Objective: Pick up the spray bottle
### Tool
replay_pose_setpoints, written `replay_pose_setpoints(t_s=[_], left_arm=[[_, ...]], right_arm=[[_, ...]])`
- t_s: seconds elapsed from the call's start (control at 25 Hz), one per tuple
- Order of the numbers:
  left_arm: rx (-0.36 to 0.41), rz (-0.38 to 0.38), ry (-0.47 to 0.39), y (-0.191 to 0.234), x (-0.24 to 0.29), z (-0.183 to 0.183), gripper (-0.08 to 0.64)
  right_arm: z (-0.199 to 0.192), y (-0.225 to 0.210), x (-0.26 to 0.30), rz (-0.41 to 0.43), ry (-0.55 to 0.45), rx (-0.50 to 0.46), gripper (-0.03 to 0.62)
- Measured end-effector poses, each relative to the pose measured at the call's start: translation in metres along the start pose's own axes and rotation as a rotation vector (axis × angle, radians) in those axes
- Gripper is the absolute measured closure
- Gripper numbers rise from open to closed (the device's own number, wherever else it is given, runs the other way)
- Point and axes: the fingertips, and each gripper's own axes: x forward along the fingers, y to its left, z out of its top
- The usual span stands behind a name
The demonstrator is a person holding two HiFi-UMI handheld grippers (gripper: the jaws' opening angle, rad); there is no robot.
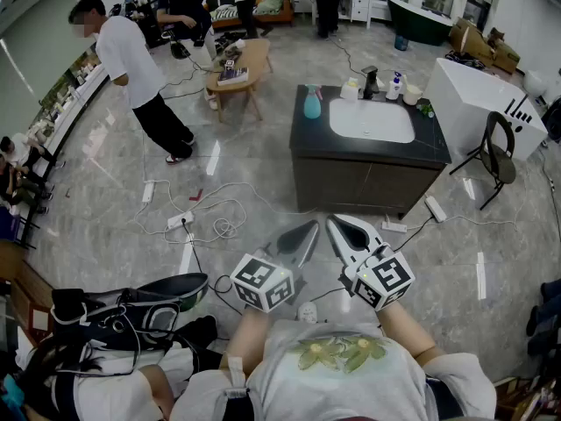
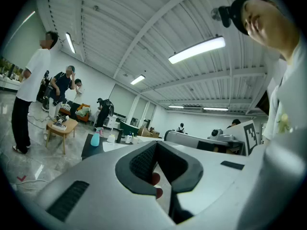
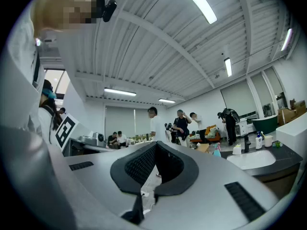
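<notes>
The teal spray bottle stands upright on the back left corner of a dark vanity counter, left of the white basin. It shows small in the left gripper view and in the right gripper view. Both grippers are held level close to the person's chest, well short of the counter. My left gripper is shut with nothing in it. My right gripper is shut and empty too, side by side with the left.
A faucet and small bottles stand behind the basin. A black chair is right of the counter, a low wooden table left of it. Cables and a power strip lie on the floor; bags lie near left. People stand beyond.
</notes>
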Motion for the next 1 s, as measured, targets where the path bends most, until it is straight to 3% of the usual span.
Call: replay_pose_setpoints(t_s=[0.32,0.56,0.76,1.0], left_arm=[[-0.038,-0.021,-0.015,0.039,-0.001,-0.001,0.552],[-0.084,0.003,-0.022,0.061,-0.003,-0.002,0.552],[-0.087,0.029,0.005,0.082,0.011,-0.006,0.552],[-0.058,0.065,0.028,0.119,0.042,0.003,0.552]], right_arm=[[-0.015,0.007,0.035,0.001,0.055,-0.052,0.571],[-0.022,0.001,0.048,0.003,0.070,-0.022,0.571],[-0.025,-0.024,0.062,0.006,0.037,0.027,0.571],[-0.023,-0.064,0.103,0.031,0.041,0.008,0.571]])
